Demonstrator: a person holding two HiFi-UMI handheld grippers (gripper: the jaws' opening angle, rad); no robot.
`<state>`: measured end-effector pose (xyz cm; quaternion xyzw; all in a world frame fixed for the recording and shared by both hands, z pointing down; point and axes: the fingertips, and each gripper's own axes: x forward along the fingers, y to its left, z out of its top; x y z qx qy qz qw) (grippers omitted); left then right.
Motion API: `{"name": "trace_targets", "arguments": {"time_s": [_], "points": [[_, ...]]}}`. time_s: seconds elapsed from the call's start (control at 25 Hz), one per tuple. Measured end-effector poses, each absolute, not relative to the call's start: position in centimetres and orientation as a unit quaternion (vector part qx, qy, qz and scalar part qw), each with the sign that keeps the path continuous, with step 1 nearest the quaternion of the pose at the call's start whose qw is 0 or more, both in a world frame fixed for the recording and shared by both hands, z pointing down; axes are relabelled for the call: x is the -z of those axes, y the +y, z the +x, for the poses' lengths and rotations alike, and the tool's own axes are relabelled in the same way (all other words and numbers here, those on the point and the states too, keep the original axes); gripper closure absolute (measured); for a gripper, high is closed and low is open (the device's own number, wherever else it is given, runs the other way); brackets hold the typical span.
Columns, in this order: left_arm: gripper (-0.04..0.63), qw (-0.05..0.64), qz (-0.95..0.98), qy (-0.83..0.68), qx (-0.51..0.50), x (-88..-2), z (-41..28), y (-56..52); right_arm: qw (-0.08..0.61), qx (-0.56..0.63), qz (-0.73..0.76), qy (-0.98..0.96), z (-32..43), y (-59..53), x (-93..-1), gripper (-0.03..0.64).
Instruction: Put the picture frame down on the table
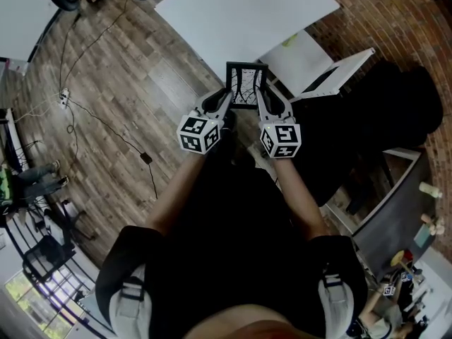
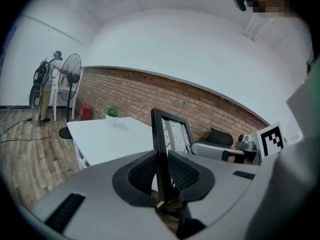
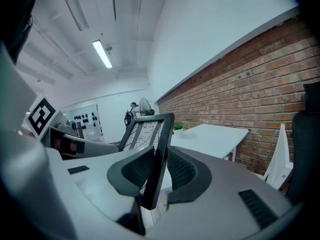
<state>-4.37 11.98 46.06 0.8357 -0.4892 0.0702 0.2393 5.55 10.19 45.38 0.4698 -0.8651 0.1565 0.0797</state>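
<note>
I hold the picture frame (image 1: 246,85) upright in the air, near the white surface (image 1: 240,13). My left claw (image 1: 226,103) is clenched on one side edge and my right claw (image 1: 261,103) on the other. It looks stiff, light and probably glazed, so fragile; these edge grips suit it.

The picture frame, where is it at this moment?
At the head view's centre, the picture frame is held between the left tongs and the right tongs, one on each side edge, at the near edge of the white table.
</note>
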Motion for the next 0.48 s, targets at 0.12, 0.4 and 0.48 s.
{"name": "trace_targets", "arguments": {"time_s": [0.12, 0.4, 0.48], "points": [[0.511, 0.243, 0.838, -0.484, -0.073, -46.5, -4.6, 10.5, 0.081, -0.159, 0.475, -0.862, 5.4, 8.8, -45.6, 0.535], [0.511, 0.249, 0.842, -0.473, -0.076, -47.2, -5.1, 7.3, 0.087, -0.162, 0.487, -0.854, 4.8, 5.8, -46.1, 0.535], [0.511, 0.25, 0.843, -0.471, -0.077, -47.3, -5.1, 6.6, 0.087, -0.164, 0.49, -0.852, 4.9, 5.2, -46.3, 0.536]]}}
